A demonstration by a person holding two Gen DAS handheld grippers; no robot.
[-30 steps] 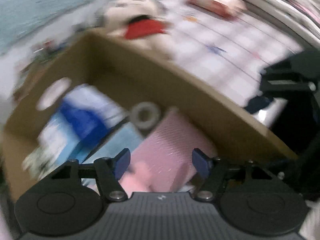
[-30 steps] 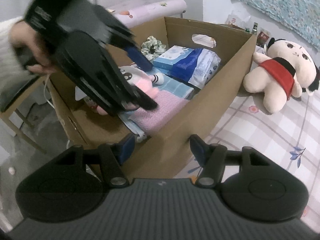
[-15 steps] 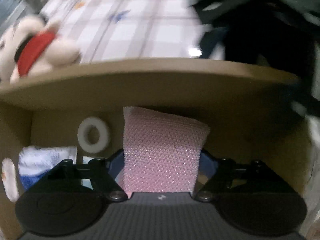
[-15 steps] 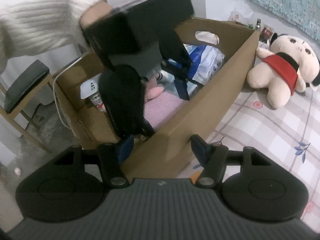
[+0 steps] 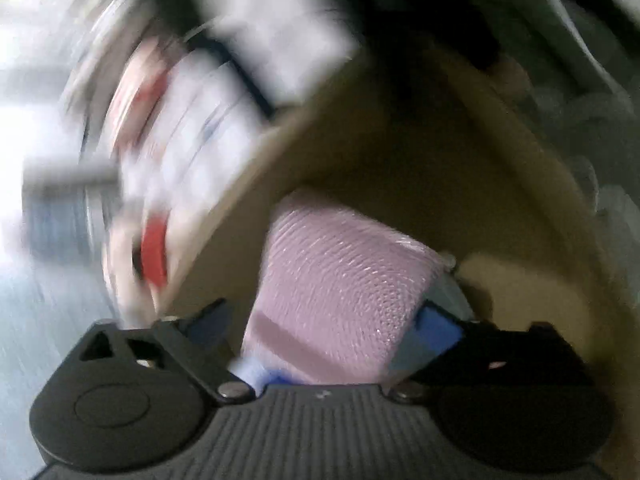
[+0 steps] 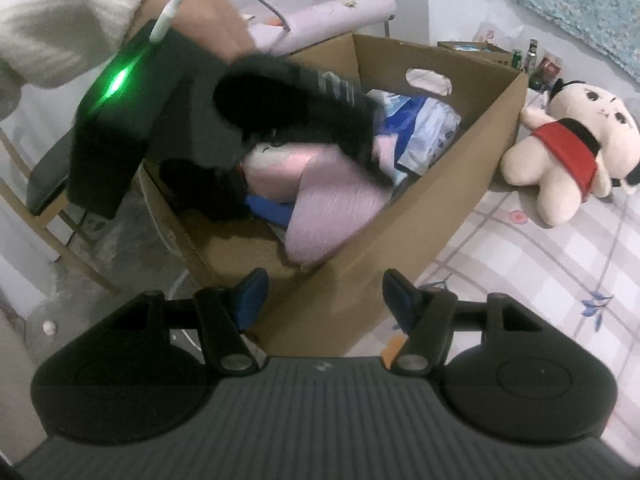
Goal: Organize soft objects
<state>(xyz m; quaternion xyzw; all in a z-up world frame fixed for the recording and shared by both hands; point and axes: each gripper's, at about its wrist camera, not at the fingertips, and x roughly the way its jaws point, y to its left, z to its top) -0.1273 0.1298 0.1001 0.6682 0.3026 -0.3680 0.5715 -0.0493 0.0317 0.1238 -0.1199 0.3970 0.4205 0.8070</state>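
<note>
— Where do we stand with the pink knitted cloth [image 5: 344, 280]?

— It lies inside the cardboard box [image 6: 436, 216], tilted against the near wall, between the fingers of our left claw [image 5: 320, 328]. That claw's jaws have just been opening and now stand spread wide; in its own blurred view a gap shows beside the left pad, while the right pad sits right at the cloth's edge, and we cannot tell whether it touches.

— And from the other side?

— From the right wrist view we see our left hand [image 6: 208, 12], in a white knitted sleeve [image 6: 60, 20], holding the left claw down into the box over the cloth. Blue and white packets [image 6: 420, 120] lie further back in the box.

— The right claw?

— Our right claw [image 6: 324, 296] hovers outside the box at its near corner, jaws parted with nothing between them.

— Anything outside the box?

— A plush doll [image 6: 568, 148] with a red band lies on the checked sheet [image 6: 540, 272], just beside the box.
</note>
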